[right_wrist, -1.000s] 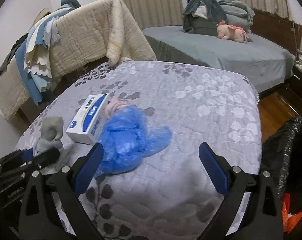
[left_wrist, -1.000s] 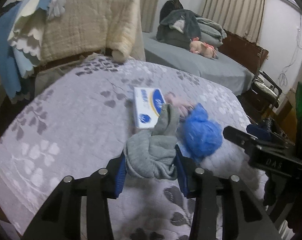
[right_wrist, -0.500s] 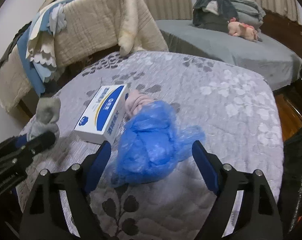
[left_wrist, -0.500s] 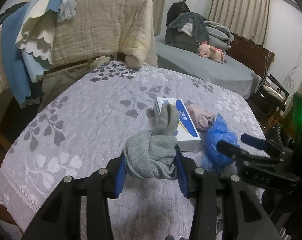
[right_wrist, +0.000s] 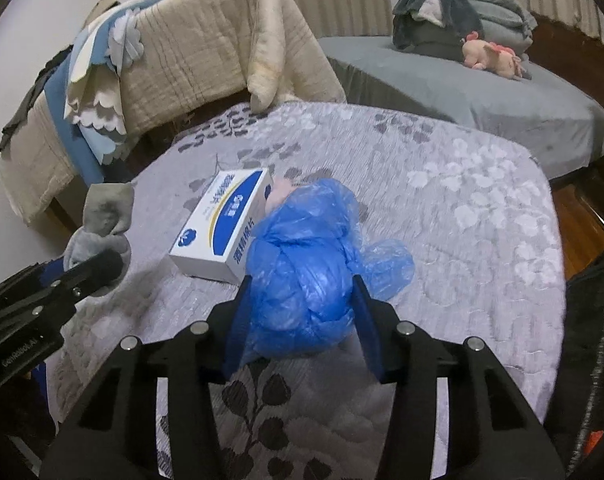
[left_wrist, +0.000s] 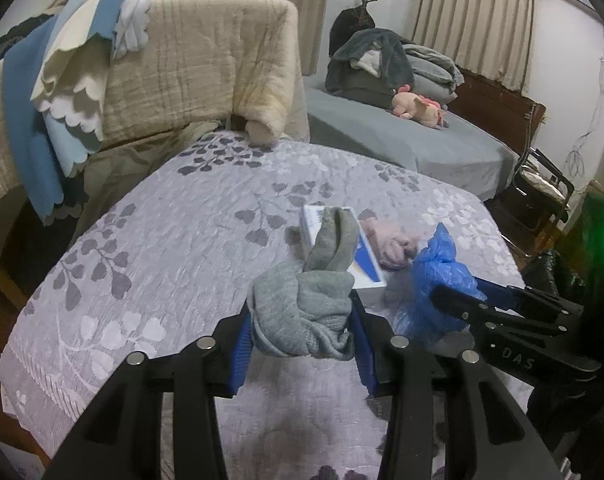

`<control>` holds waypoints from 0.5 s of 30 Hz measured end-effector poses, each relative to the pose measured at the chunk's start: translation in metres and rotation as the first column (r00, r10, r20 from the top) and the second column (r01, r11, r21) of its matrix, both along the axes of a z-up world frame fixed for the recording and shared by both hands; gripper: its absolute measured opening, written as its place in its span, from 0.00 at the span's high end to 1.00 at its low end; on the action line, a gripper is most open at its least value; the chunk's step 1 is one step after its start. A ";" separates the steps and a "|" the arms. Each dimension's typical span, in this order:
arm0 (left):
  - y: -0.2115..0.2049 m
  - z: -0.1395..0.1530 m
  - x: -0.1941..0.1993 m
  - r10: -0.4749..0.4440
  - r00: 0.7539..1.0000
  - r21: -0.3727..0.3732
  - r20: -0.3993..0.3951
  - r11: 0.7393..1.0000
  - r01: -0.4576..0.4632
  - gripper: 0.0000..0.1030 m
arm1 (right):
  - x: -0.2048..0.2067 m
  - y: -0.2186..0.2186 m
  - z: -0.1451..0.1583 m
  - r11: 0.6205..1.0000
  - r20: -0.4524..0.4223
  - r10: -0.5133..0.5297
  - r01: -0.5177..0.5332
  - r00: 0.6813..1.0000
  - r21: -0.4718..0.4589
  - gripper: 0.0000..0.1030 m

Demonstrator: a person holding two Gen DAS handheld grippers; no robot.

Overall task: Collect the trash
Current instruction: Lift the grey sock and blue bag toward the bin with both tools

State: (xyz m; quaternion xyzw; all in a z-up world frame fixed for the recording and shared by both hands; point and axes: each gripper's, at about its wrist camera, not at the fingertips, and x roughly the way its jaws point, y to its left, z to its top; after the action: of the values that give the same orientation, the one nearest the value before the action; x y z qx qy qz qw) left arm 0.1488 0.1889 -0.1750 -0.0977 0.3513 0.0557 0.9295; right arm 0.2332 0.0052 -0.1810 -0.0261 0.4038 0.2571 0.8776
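Observation:
My left gripper [left_wrist: 300, 330] is shut on a grey sock [left_wrist: 308, 304] and holds it above the near edge of the quilted table [left_wrist: 174, 240]; the sock also shows in the right wrist view [right_wrist: 102, 224]. My right gripper [right_wrist: 302, 312] has closed on a crumpled blue plastic bag [right_wrist: 310, 264], which rests on the table; the bag also shows in the left wrist view [left_wrist: 438, 280]. A white and blue box [right_wrist: 222, 224] lies just left of the bag, with a pink cloth [left_wrist: 386, 240] behind it.
A sofa draped with cream and blue blankets [left_wrist: 142, 80] stands behind the table. A grey bed [right_wrist: 482, 92] with a pink plush toy [right_wrist: 490, 56] lies at the back right. A black trash bag [right_wrist: 598, 300] hangs off the table's right edge.
My right gripper has moved forward onto the blue bag and its jaws have closed from wide open onto it. The left gripper has held the sock throughout and drifted back a little.

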 end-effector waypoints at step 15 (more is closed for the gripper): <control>-0.054 0.037 -0.003 -0.079 0.995 0.023 0.062 0.997 0.078 0.58 | -0.025 -0.065 0.050 0.996 0.078 -0.080 0.076 0.994 0.050 0.55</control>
State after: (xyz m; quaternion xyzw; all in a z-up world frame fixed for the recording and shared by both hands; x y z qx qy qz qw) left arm 0.1453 0.1351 -0.1383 -0.0760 0.3249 0.0195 0.9425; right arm 0.2078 -0.0597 -0.1308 -0.0001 0.3631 0.2307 0.9027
